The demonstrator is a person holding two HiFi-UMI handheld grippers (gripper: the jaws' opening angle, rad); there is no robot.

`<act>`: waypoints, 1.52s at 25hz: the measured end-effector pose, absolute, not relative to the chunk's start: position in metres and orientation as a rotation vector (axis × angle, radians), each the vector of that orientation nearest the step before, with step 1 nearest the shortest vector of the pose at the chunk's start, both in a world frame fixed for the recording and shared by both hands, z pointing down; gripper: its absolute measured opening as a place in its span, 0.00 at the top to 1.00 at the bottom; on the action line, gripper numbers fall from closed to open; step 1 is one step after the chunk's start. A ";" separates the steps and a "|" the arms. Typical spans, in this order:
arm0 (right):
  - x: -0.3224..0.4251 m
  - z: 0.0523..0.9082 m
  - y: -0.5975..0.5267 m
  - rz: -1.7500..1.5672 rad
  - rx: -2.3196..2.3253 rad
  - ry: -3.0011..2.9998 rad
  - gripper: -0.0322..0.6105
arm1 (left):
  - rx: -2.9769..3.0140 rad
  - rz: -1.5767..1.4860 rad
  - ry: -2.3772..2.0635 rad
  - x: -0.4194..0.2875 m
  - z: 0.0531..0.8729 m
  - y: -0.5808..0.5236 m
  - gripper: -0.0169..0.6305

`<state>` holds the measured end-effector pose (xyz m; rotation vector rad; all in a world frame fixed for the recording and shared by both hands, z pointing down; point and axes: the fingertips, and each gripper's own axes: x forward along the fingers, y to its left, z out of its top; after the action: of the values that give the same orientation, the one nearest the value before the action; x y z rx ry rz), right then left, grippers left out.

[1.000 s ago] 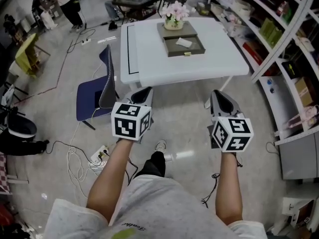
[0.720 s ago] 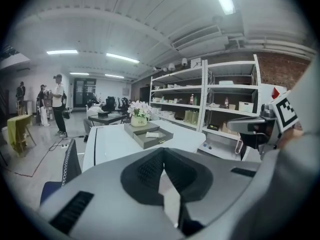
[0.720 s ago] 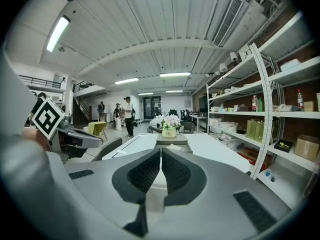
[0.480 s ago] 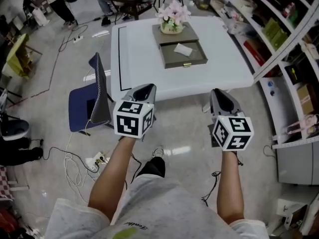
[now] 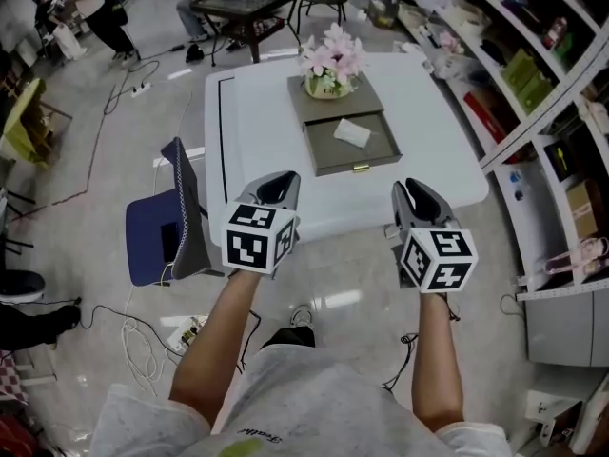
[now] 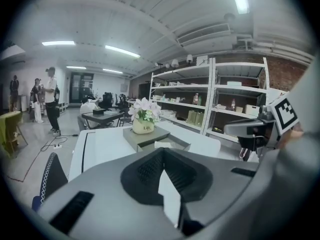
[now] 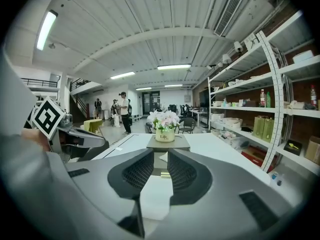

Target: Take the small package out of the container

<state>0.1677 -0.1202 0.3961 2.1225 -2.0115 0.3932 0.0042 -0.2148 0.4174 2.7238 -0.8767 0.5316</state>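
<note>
A small white package (image 5: 351,132) lies in the open drawer of a grey box (image 5: 326,103) on the white table (image 5: 257,112). A pot of pink flowers (image 5: 330,65) stands on the box's top. Both grippers hang in the air at the table's front edge, short of the drawer. My left gripper (image 5: 276,187) is shut with nothing in it. The jaws of my right gripper (image 5: 411,196) are opening, and nothing is between them. Through their gap in the right gripper view I see the package (image 7: 162,156) and the drawer's gold handle (image 7: 166,174).
A blue chair (image 5: 176,222) stands against the table's left side. Shelving (image 5: 533,74) with boxes and bottles lines the right. Cables and a power strip (image 5: 186,327) lie on the floor at the lower left. People stand by a dark table (image 5: 243,3) far behind.
The table with the drawer box has come closer and both grippers now reach its front edge. The view has shifted forward.
</note>
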 end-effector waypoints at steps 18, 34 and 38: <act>0.177 0.418 -0.211 0.481 2.003 -2.059 0.67 | 2.707 0.519 -0.887 0.009 0.425 -0.296 0.96; 0.217 0.475 -0.288 0.482 1.510 -2.155 0.64 | 2.596 0.528 -1.073 0.058 0.445 -0.336 0.96; 0.223 0.489 -0.303 0.437 1.373 -2.169 0.63 | 2.561 0.534 -1.134 0.068 0.445 -0.344 0.96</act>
<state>0.2227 -0.3035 0.4892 1.3729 -2.1693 0.4373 0.0685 -0.3445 0.4448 2.5611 -1.1336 0.5336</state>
